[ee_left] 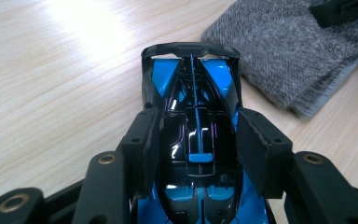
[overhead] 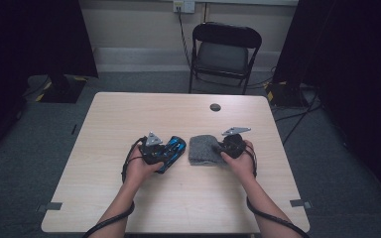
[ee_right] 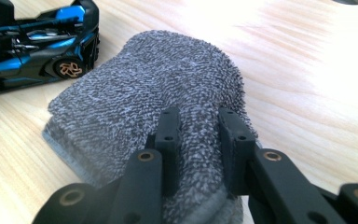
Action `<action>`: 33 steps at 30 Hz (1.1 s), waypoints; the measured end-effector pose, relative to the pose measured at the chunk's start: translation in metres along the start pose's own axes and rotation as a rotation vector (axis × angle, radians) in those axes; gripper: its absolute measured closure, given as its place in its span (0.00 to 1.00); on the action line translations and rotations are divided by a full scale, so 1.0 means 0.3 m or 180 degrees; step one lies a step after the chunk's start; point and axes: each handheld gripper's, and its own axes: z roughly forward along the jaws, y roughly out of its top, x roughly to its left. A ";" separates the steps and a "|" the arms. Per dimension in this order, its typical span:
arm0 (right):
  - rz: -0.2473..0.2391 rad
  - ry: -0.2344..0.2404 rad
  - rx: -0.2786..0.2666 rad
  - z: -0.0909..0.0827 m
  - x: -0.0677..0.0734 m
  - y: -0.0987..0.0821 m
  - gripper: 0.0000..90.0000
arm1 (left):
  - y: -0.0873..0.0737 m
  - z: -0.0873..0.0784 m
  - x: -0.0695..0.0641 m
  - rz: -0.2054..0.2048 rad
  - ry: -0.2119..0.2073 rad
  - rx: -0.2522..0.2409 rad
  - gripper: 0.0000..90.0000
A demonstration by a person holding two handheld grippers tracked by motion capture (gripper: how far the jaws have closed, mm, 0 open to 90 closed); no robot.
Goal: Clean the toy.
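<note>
Table: a pale wood-grain rectangular table (overhead: 129, 114) carries everything; the places below are given relative to the grey cloth.
Chair: a black folding metal chair (overhead: 224, 52) stands beyond the table's far edge, well apart from the cloth.
Cloth: a grey folded terry cloth with a paler hemmed edge (overhead: 203, 149) lies flat near the table's middle; its loops show clearly in the right gripper view (ee_right: 168, 84).
Car: a glossy black and blue toy racing car with copper-coloured wheels (overhead: 172, 152) sits just beside the cloth, on its left, not touching it; in the left gripper view the car's (ee_left: 193, 130) far end points toward the cloth's corner.
Containers: none among these things.
Left gripper: the left gripper (overhead: 155, 151), held in the person's left hand, sits left of the cloth; its jaws stand about half open, clamped on the car's body from both sides (ee_left: 198, 149).
Right gripper: the right gripper (overhead: 224, 150), at the cloth's right edge, has its jaws drawn narrow, pinching a raised fold of the cloth (ee_right: 198, 140).
</note>
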 end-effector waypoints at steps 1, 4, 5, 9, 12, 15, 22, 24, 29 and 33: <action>0.0025 0.0014 -0.0042 -0.010 -0.006 -0.002 0.80 | 0.000 0.000 0.001 0.0004 -0.0001 0.0005 0.56; 0.0012 0.0096 -0.0124 -0.037 -0.004 -0.004 0.80 | 0.000 0.000 0.001 0.0001 0.0000 -0.0004 0.56; -0.0006 0.0127 -0.0146 -0.045 0.001 -0.004 0.80 | -0.001 0.000 0.001 0.0005 0.0000 -0.0006 0.56; -0.0073 0.0258 -0.0235 -0.081 0.028 -0.013 0.80 | -0.001 0.000 0.000 -0.0010 -0.0002 -0.0008 0.56; -0.0085 0.0407 -0.0307 -0.106 0.047 -0.025 0.79 | -0.002 0.000 0.000 -0.0017 -0.0007 -0.0020 0.56; -0.0116 0.0549 -0.0320 -0.124 0.070 -0.038 0.79 | -0.003 -0.001 0.001 -0.0004 -0.0004 -0.0018 0.56; -0.0202 0.0863 -0.0279 -0.118 0.141 -0.061 0.79 | -0.001 -0.001 0.000 -0.0013 -0.0003 -0.0003 0.56; -0.0233 0.0916 -0.0264 -0.112 0.161 -0.063 0.79 | 0.000 -0.001 0.001 -0.0002 0.0000 0.0003 0.56; -0.0397 0.1056 -0.0166 -0.089 0.208 -0.066 0.79 | 0.002 0.000 -0.001 -0.0017 0.0006 0.0010 0.56; -0.0482 0.1221 -0.0119 -0.059 0.244 -0.068 0.79 | -0.002 -0.001 0.000 -0.0015 -0.0002 -0.0011 0.56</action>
